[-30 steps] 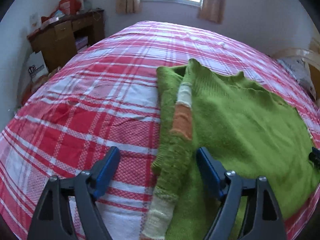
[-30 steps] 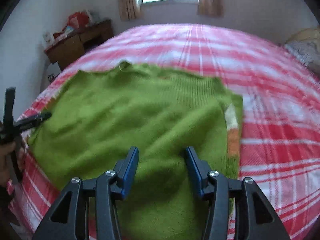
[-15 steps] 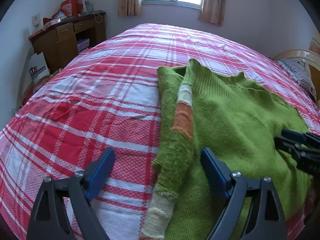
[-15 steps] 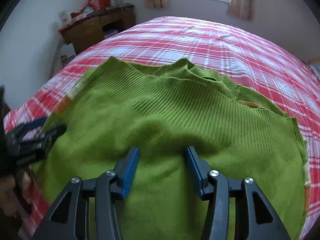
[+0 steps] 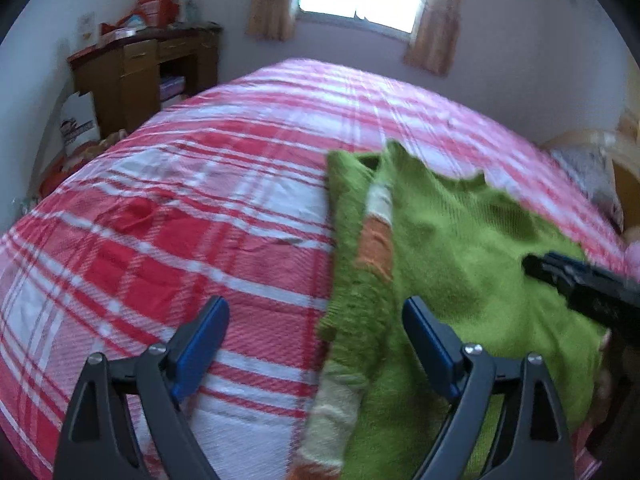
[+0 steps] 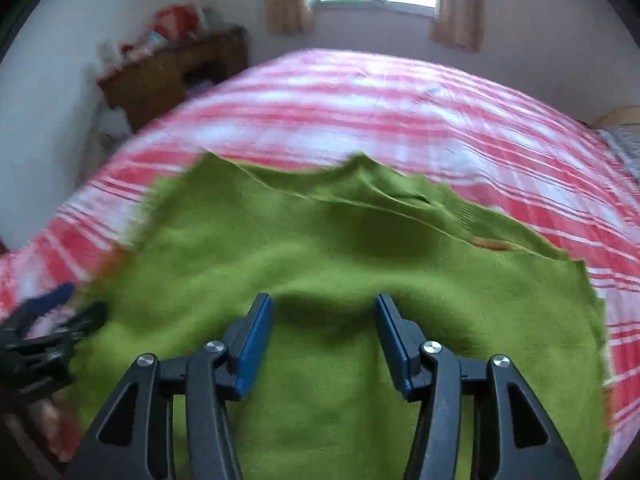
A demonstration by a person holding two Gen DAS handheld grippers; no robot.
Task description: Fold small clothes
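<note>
Green sweater (image 6: 340, 272) lies flat on the plaid bed (image 5: 192, 216), its striped sleeve folded inward; left gripper (image 5: 316, 344) gapes wide over that sleeve edge, right gripper (image 6: 324, 340) moderately parted above the sweater body, both empty.

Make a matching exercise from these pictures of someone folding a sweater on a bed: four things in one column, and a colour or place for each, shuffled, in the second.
Things
1. sweater
2. bedspread
3. desk
4. left gripper

Descriptions
A. brown wood, against the wall to the left of the window
B. open, fingers either side of the sweater's left edge
C. green, lying spread on the bed
D. red and white check

Pairs: 1-C, 2-D, 3-A, 4-B
</note>
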